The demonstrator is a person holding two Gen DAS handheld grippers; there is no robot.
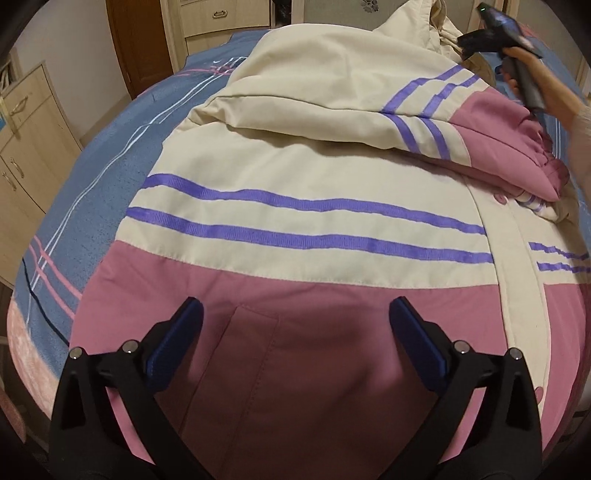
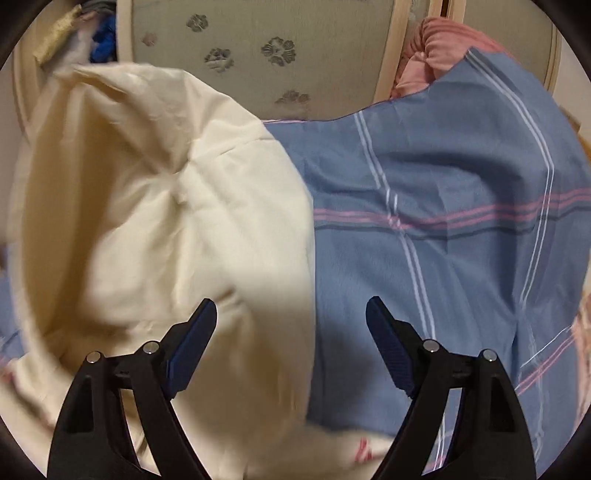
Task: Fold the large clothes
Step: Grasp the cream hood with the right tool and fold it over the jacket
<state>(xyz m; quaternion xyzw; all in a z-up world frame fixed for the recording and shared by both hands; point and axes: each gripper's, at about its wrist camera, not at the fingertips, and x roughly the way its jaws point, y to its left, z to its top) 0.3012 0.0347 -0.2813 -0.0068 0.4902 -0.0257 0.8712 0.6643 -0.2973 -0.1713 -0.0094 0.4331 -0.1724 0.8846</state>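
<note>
A large jacket (image 1: 295, 155), cream and pink with purple stripes, lies spread on the bed. One sleeve (image 1: 461, 122) is folded across its upper part. My left gripper (image 1: 295, 310) is open and empty, just above the pink hem (image 1: 314, 332). My right gripper (image 2: 291, 310) is open and empty over the edge of the jacket's cream hood (image 2: 147, 206); it also shows in the left wrist view (image 1: 491, 33), held at the jacket's far right end.
A blue checked bedsheet (image 2: 443, 221) covers the bed (image 1: 92, 192). A padded floral headboard (image 2: 240, 51) and a pink bundle (image 2: 439, 48) stand behind the hood. Cream cabinets (image 1: 26, 147) and a brown door (image 1: 140, 40) stand left of the bed.
</note>
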